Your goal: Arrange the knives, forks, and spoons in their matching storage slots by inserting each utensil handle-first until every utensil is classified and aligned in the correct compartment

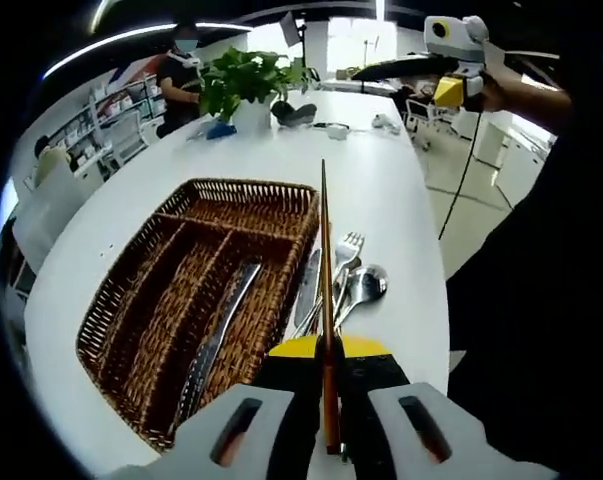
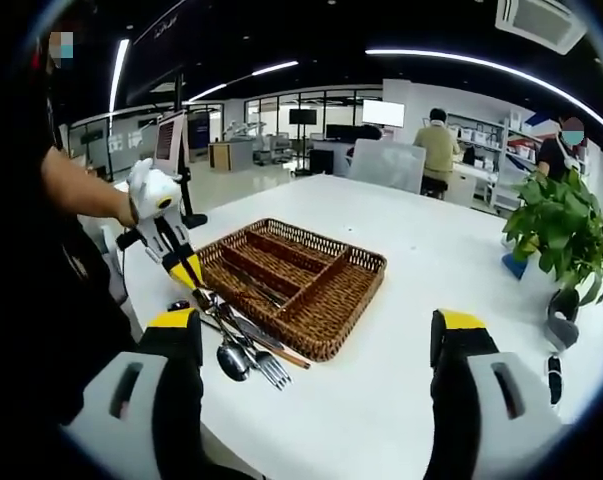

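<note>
A brown wicker basket (image 1: 246,185) with long slots lies on the white table, and one knife (image 1: 221,330) rests in a slot. My left gripper (image 1: 327,372) is shut on a slim brown-handled utensil (image 1: 324,250), seen edge-on and pointing forward along the basket's right side. Under it lies a loose pile with a fork (image 1: 349,245) and a spoon (image 1: 366,285). In the right gripper view my right gripper (image 2: 318,320) is wide open and holds nothing, above the table before the basket (image 2: 346,310). The left gripper (image 2: 181,265) sits at the pile (image 2: 246,355), held by a gloved hand.
A potted plant (image 1: 246,80) (image 2: 556,225) and small dark objects (image 2: 561,305) stand at the table's far end. The right gripper (image 1: 451,60) hangs high beyond the table edge. Bare white tabletop (image 2: 431,250) stretches past the basket. People sit at desks in the background.
</note>
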Demonstrator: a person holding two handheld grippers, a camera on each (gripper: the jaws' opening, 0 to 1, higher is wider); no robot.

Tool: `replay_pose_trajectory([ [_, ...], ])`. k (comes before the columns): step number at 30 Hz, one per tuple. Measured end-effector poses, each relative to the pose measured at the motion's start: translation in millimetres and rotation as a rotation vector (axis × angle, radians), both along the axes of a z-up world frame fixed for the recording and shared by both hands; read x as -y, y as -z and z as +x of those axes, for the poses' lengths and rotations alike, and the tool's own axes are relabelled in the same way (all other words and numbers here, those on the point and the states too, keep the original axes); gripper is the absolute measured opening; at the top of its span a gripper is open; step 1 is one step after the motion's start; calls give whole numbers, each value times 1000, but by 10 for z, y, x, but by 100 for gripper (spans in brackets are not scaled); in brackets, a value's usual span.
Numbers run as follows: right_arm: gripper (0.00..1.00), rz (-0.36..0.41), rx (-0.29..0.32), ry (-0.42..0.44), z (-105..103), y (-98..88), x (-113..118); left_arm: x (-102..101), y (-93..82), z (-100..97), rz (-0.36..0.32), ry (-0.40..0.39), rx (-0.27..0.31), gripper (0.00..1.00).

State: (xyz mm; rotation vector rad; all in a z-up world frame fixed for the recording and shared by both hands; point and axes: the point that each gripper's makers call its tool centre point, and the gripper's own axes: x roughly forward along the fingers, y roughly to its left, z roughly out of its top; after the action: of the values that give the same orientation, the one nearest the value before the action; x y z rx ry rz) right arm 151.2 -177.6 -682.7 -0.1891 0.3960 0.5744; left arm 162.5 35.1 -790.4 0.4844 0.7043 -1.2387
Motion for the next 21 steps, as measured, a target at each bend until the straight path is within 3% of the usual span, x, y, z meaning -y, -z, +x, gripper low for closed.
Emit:
replay_pose_trajectory([
  [4,98,6,2,2,25,-15,49,7,-58,34,-5,-56,6,3],
  [7,98,6,3,-13,65,-27,100,34,-146,91,-41,-173,-14,3],
  [11,98,-62,11,-73,129,-20,193,95,-347,132,-110,-361,-41,3],
  [13,98,-34,23,-63,179,-92,239,89,-366,127,-77,-392,-16,3],
  [16,100,16,-26,-70,202,-92,237,21,-375,183,-38,-473,-1,3],
  [21,100,12,-31,-64,236,-52,251,-78,-360,274,-30,-563,-54,3],
])
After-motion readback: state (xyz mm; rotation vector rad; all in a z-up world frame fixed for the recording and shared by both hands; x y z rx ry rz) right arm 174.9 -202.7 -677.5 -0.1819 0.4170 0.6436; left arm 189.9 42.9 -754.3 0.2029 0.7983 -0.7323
